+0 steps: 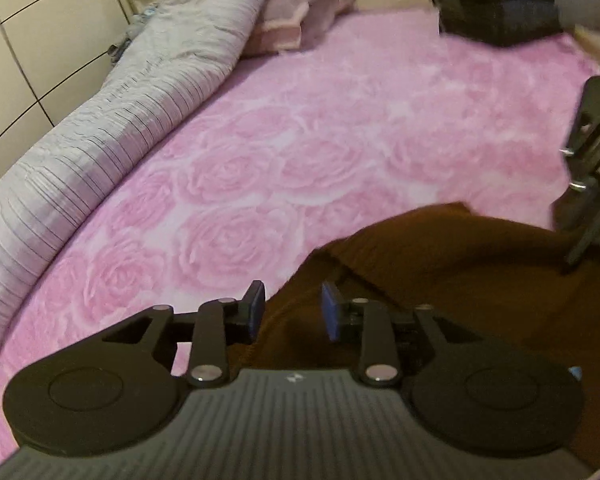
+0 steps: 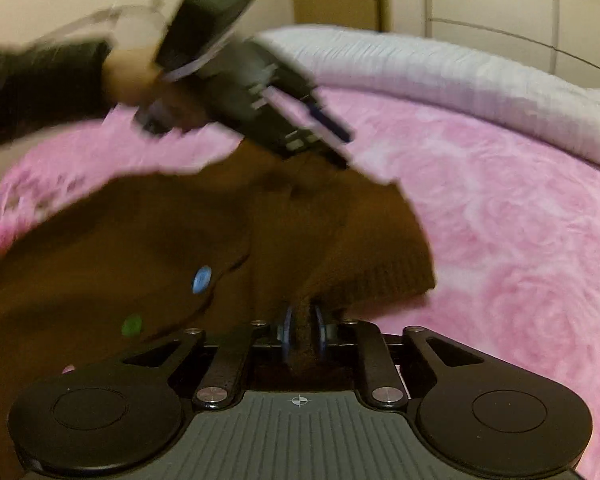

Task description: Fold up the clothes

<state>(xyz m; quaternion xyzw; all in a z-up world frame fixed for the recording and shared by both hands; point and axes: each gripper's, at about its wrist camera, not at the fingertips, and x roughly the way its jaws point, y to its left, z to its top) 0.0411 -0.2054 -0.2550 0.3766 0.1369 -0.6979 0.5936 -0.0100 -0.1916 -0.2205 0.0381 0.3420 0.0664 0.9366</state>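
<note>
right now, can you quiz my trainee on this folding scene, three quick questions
1. True or false: the right tool has brown fabric pinched between its pads.
2. Which tool stands open over the brown sweater with a clear gap between its pads? A) left B) right C) both
3. Fill in: the sweater lies on a ____ rose-patterned blanket.

Key
1. True: a fold of the sweater sits squeezed between the blue pads.
2. A: the left tool shows a clear gap, with fabric below it but not clamped.
3. Pink. A rolled grey quilt lies along its far edge.
</note>
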